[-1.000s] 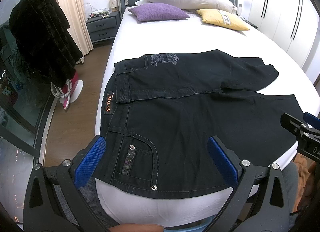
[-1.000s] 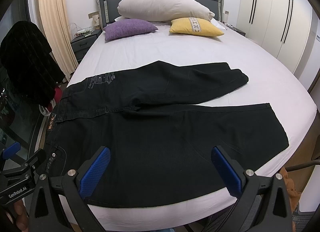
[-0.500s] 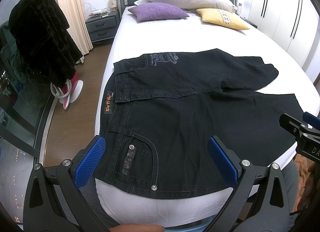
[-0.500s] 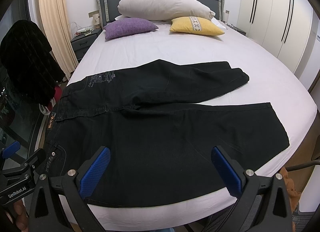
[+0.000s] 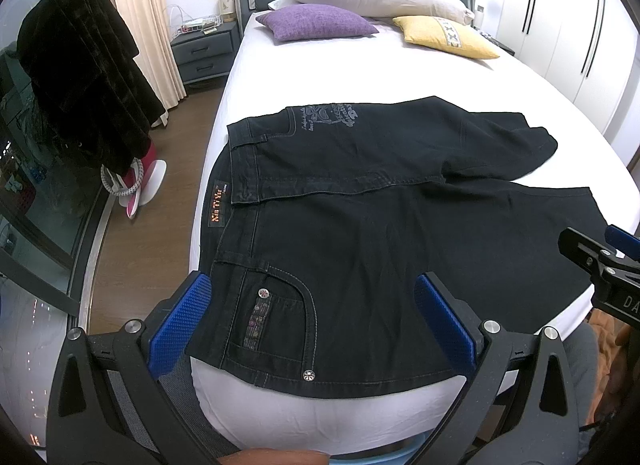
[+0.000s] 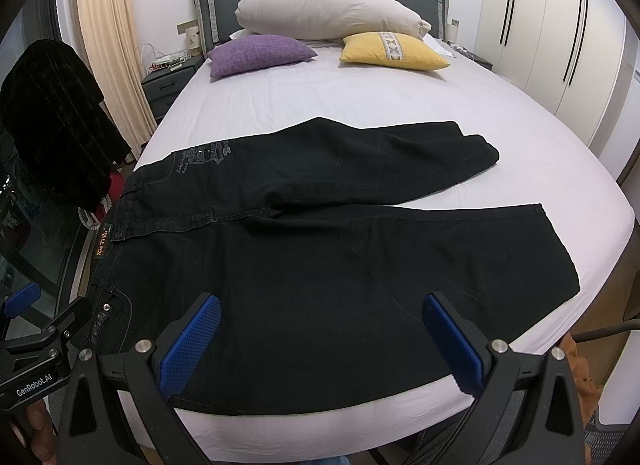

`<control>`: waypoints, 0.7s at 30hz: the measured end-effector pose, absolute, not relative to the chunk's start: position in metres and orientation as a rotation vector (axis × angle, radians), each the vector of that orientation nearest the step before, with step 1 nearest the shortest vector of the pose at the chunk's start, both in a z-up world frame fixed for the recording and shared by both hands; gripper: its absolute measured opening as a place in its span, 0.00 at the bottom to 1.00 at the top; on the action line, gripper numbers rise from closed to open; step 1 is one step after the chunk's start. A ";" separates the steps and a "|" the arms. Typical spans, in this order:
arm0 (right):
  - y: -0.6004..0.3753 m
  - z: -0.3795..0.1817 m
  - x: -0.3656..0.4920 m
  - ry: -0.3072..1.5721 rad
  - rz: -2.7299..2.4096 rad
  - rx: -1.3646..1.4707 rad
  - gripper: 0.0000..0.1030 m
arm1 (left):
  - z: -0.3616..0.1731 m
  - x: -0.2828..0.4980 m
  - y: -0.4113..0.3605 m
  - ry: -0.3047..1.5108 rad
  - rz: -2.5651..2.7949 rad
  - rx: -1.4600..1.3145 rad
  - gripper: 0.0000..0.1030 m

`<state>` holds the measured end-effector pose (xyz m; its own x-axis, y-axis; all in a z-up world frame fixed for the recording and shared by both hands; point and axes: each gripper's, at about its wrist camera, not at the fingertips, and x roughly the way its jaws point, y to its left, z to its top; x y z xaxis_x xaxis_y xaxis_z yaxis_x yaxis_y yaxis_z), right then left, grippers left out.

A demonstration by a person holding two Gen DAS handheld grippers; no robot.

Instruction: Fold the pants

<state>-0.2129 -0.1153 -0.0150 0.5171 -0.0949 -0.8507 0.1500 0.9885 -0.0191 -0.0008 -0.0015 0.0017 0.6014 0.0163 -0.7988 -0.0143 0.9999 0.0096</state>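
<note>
Black jeans (image 5: 360,217) lie spread flat on the white bed (image 5: 360,65), waistband at the left, both legs running right and splayed apart. They also show in the right wrist view (image 6: 320,249). My left gripper (image 5: 312,325) is open and empty, hovering over the near back pocket by the bed's front edge. My right gripper (image 6: 320,341) is open and empty above the near leg's lower edge. Each gripper shows at the edge of the other's view: the right one (image 5: 600,269), the left one (image 6: 36,329).
A white pillow (image 6: 328,13), a purple cushion (image 6: 260,53) and a yellow cushion (image 6: 392,51) lie at the headboard. A dark garment (image 5: 80,77) hangs at the left beside a nightstand (image 5: 204,51). White wardrobes (image 6: 560,33) line the right wall.
Both grippers have drifted very slightly; the pants lie as before.
</note>
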 end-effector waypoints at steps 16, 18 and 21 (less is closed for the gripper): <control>-0.114 -0.022 -0.214 1.022 -0.146 0.059 1.00 | 0.001 -0.001 -0.002 0.927 0.018 0.003 1.00; -0.114 -0.022 -0.214 1.021 -0.147 0.057 1.00 | 0.001 -0.001 -0.002 0.928 0.018 0.003 1.00; -0.114 -0.022 -0.214 1.022 -0.146 0.059 1.00 | 0.001 -0.001 -0.002 0.928 0.017 0.004 1.00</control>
